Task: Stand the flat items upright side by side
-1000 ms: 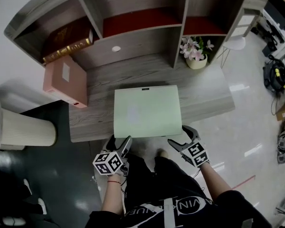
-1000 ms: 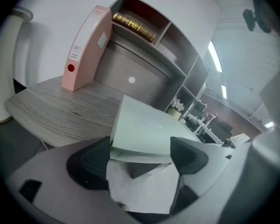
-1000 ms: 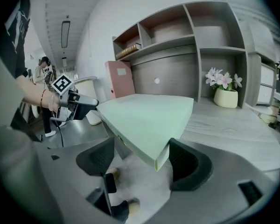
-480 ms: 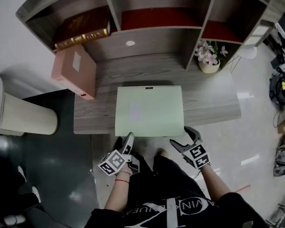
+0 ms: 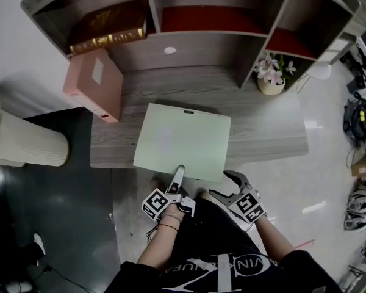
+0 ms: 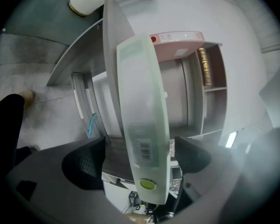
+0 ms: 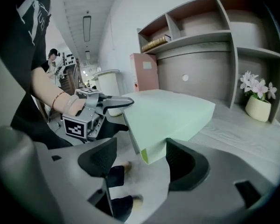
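Note:
A pale green flat box [image 5: 180, 139] lies on the wooden desk [image 5: 262, 127], skewed, its front edge past the desk's front. My left gripper [image 5: 179, 174] is rolled on its side at that front edge. In the left gripper view the box's spine [image 6: 140, 101] runs between the jaws with a gap on each side; they have just been opening and stand open. My right gripper [image 5: 222, 185] is at the front right corner, and that corner [image 7: 151, 148] sits between its jaws untouched as they have just been closing. A pink box [image 5: 94, 81] stands upright at the desk's left.
Shelf compartments rise behind the desk; a brown gilt-edged book [image 5: 107, 32] lies in the left one. A flower pot [image 5: 273, 78] stands at the back right. A white ribbed bin [image 5: 21, 145] is on the floor to the left. My legs are close under the desk's front edge.
The left gripper has rolled onto its side and moved right onto the green box's front edge. The box has turned askew. The right gripper shifted slightly toward the corner.

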